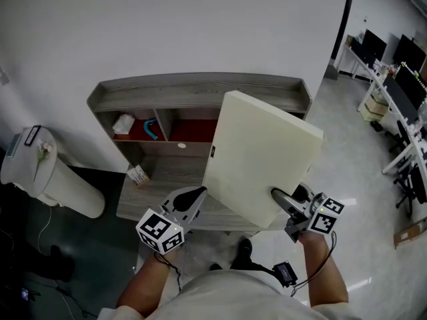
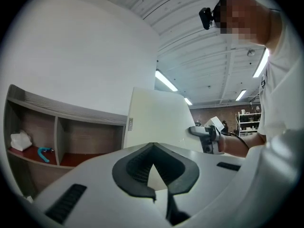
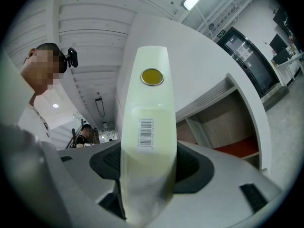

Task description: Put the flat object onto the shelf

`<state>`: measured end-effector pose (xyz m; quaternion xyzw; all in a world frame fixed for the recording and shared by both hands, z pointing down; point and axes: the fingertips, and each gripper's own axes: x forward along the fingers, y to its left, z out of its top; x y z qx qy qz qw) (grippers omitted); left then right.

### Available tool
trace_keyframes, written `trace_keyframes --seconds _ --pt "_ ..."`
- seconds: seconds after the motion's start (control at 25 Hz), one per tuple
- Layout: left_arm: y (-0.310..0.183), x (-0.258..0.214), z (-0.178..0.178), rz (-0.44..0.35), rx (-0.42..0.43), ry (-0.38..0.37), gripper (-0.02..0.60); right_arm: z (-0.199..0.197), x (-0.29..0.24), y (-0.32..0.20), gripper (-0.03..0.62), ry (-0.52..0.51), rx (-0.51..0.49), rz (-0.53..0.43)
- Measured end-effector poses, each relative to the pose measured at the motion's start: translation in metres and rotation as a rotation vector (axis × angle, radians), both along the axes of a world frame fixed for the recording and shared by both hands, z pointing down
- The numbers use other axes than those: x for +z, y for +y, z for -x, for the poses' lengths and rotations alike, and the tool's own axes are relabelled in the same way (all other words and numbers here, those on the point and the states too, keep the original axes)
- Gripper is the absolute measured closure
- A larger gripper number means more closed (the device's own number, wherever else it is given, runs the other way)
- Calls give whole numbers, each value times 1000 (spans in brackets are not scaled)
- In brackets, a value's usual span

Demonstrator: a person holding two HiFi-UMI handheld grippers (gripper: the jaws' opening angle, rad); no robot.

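Head view: right gripper [image 1: 277,197] pinches the cream flat box [image 1: 260,152] by its near edge, tilted over the desk [image 1: 143,202] below the shelf [image 1: 200,85]. Left gripper [image 1: 199,193], pressed together, just props it, so it might pivot and slip.

I see the flat cream box [image 1: 260,155] up in the air, tilted on edge, in front of the grey shelf [image 1: 200,87], hiding its right end.

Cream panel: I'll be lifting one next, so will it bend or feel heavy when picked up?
Likely stiff: the cream panel looks flat though the right claw clamps just its thick edge. Probably light for its size, since it is held up tilted. Its smooth faces might slip or twist in that grip.
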<state>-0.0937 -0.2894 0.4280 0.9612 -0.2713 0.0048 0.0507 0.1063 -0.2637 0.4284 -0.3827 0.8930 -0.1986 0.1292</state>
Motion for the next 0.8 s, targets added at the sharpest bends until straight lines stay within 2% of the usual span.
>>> trace_keyframes --seconds 0.56,0.8 --pt "-95 -80 -82 -144 5 -11 568 -49 -93 -112 307 88 -97 -159" --pt "-126 -116 -118 -222 -8 -28 568 -68 -139 -151 307 176 -140 -251"
